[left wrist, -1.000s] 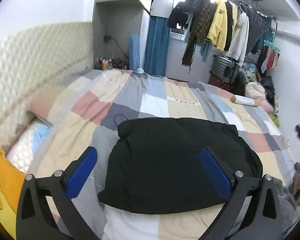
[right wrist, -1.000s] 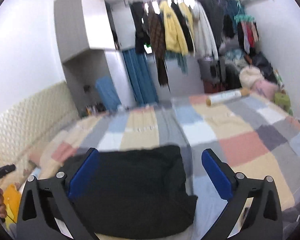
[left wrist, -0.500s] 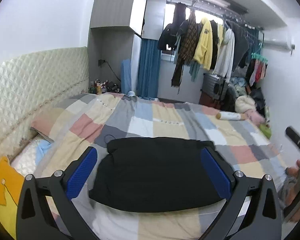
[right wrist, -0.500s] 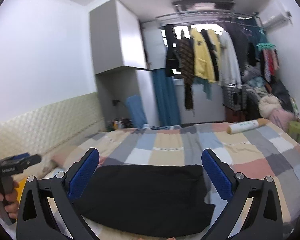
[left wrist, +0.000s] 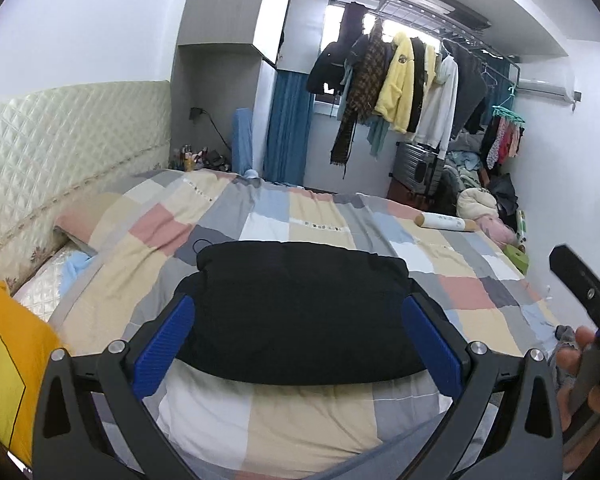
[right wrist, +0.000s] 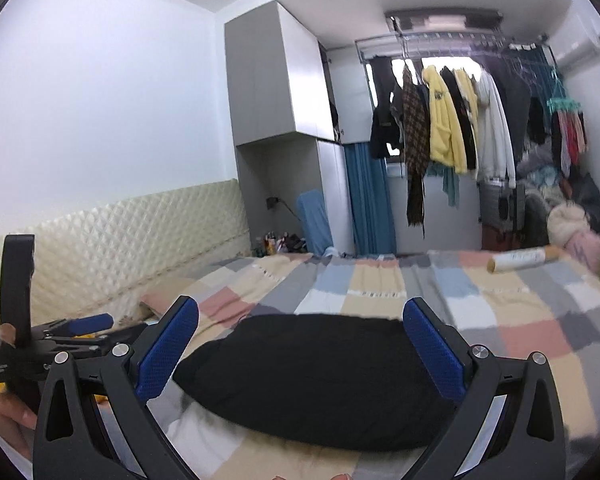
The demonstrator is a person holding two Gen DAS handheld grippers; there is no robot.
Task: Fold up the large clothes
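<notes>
The garment (left wrist: 300,312) lies as a folded black bundle on the quilt (left wrist: 340,216), centre of both views. Left gripper (left wrist: 298,344) and right gripper (right wrist: 300,354) hover at 6 o'clock, jaws spread wide, empty (folding looks finished). Next, judge whether one more fold is needed.

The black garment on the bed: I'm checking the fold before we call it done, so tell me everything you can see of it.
The black garment lies folded into a compact, rounded-rectangle bundle on the patchwork bedspread, near the bed's front edge. It looks like soft, matte, thick fabric, plain black with no visible print. Its top is smooth and slightly puffed, and a thin loop sticks out at its far left corner. Only the bedspread touches it; both the left hand-held gripper and right hand-held gripper are open, above it, holding nothing.
</notes>
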